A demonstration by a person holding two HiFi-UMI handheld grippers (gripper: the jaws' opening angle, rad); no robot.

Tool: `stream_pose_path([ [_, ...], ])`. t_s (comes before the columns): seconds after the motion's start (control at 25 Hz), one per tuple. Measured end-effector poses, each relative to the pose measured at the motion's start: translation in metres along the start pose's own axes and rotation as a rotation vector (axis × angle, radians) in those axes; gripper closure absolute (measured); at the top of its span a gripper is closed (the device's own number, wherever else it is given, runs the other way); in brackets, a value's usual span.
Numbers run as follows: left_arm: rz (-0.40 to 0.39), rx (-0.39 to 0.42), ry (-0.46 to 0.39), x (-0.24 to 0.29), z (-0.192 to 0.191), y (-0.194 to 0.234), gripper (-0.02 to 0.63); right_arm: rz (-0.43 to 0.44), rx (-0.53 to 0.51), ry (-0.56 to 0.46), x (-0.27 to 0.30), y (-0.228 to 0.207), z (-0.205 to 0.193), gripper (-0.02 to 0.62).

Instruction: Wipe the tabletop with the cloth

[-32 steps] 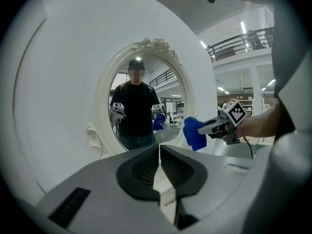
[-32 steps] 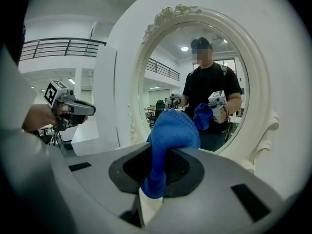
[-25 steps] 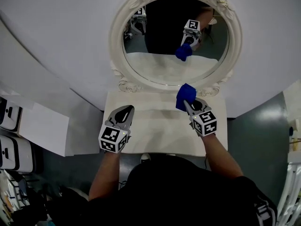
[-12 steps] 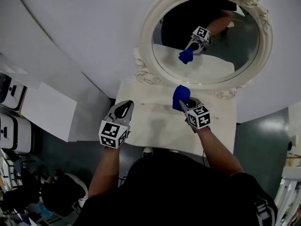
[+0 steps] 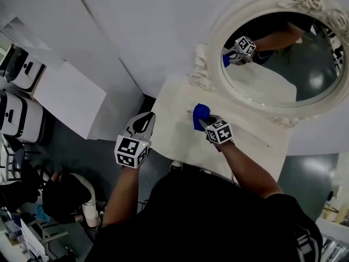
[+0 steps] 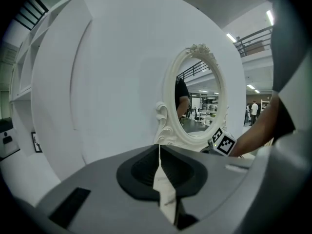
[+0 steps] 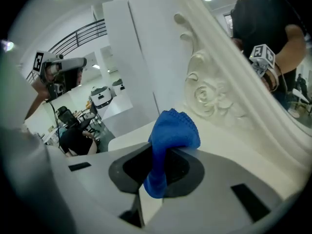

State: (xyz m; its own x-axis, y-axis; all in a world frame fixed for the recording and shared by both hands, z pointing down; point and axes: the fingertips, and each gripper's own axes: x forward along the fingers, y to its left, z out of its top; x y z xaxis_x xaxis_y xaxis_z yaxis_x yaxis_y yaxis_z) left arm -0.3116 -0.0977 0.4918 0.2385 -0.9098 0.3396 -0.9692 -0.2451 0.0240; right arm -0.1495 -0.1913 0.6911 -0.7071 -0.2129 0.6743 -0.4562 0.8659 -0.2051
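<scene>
A blue cloth (image 5: 200, 115) is bunched in my right gripper (image 5: 205, 121), which is shut on it over the white tabletop (image 5: 177, 132) near the mirror's base. In the right gripper view the cloth (image 7: 170, 135) sticks out past the closed jaws, with the tabletop (image 7: 131, 136) beyond. My left gripper (image 5: 143, 123) hovers at the table's left edge, shut with nothing held; its jaws (image 6: 159, 179) meet in a thin line.
An oval mirror in an ornate white frame (image 5: 204, 75) stands at the back of the table and reflects my right gripper. White wall panels lie to the left. White cases (image 5: 22, 70) and dark floor clutter sit at far left.
The view has swung left, so the table and mirror sit further right. My right gripper with the cloth has moved left across the tabletop, toward its left part. The left gripper stays shut.
</scene>
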Motion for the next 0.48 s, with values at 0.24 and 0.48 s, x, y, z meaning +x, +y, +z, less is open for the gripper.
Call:
stream_pose_path([
  [0.24, 0.075, -0.035, 0.024, -0.028, -0.021, 0.031, 0.589, 0.114, -0.067, 0.082, 0.068, 0.046, 0.001, 0.555],
  [0.48, 0.122, -0.056, 0.044, -0.047, -0.033, 0.055, 0.589, 0.179, -0.09, 0.137, 0.126, 0.082, 0.007, 0.555],
])
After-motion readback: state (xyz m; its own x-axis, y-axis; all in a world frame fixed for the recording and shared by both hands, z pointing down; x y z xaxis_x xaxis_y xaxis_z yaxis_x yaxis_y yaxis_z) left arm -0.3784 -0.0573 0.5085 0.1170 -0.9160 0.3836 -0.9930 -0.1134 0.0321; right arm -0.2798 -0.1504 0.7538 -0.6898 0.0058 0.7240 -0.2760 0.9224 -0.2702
